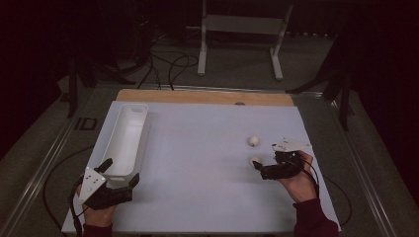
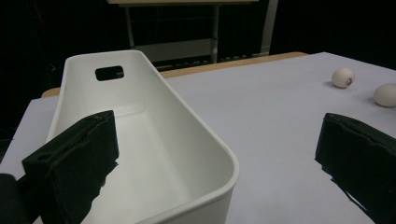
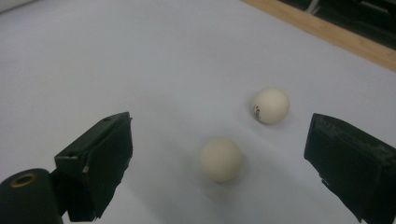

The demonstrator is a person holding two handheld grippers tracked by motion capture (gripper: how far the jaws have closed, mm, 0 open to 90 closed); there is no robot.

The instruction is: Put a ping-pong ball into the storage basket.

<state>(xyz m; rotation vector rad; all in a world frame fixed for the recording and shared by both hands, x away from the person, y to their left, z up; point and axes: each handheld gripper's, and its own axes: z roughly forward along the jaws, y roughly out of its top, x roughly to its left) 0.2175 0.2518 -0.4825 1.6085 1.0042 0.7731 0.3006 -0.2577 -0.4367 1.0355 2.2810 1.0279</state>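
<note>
Right gripper [image 3: 219, 154] is hovering with jaws apart around the near ball [image 3: 221, 159], not touching; second ball [image 3: 271, 106] is lying at 1 o'clock, its mark unreadable. Left gripper [image 2: 215, 163], jaws apart, is straddling the tub's [image 2: 196, 135] near wall, cut off below.

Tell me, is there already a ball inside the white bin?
No, the white bin is empty; both balls lie on the table.

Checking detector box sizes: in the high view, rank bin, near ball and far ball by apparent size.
1. bin, by far the largest.
2. near ball and far ball: they look alike in size, so I can't rank them.
</note>
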